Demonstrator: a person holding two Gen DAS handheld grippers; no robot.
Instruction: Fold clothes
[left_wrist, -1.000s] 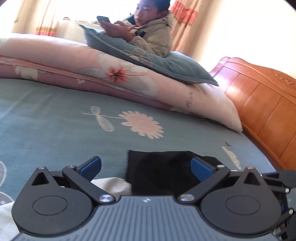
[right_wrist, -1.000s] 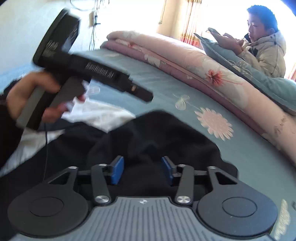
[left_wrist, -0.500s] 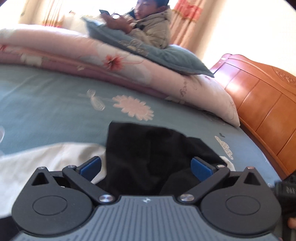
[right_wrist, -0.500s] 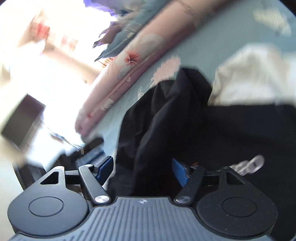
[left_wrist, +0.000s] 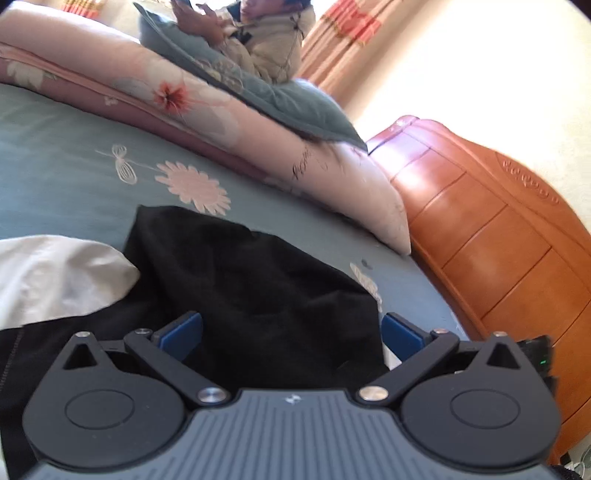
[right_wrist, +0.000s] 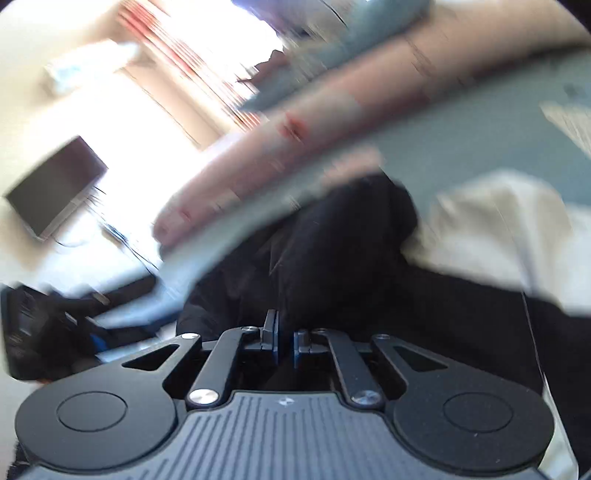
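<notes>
Since a second ago my right gripper (right_wrist: 285, 341) has swung over and its fingers have gone from apart to nearly together; they now pinch a fold of the black garment (right_wrist: 332, 258), though the view is blurred by motion. My left gripper (left_wrist: 290, 338) has come closer to the same garment (left_wrist: 258, 288), and more of the cloth fills its view than before. Its blue fingers (left_wrist: 181, 330) stand wide apart, with the dark fabric lying between them and nothing held.

The black garment lies rumpled on the bed (left_wrist: 55, 177), spread over the teal sheet with its flower print. A white garment (left_wrist: 55, 277) lies just beside it, touching its edge; in the right view the same white cloth (right_wrist: 498, 236) sits to the right of the black heap.

Beyond the clothes a rolled pink floral quilt (left_wrist: 221, 122) runs along the far side of the bed, with a grey-blue pillow (left_wrist: 288, 103) on top. A child in a beige jacket (left_wrist: 266, 44) leans on the pillow. The wooden bed frame (left_wrist: 498, 240) rises at the right.
</notes>
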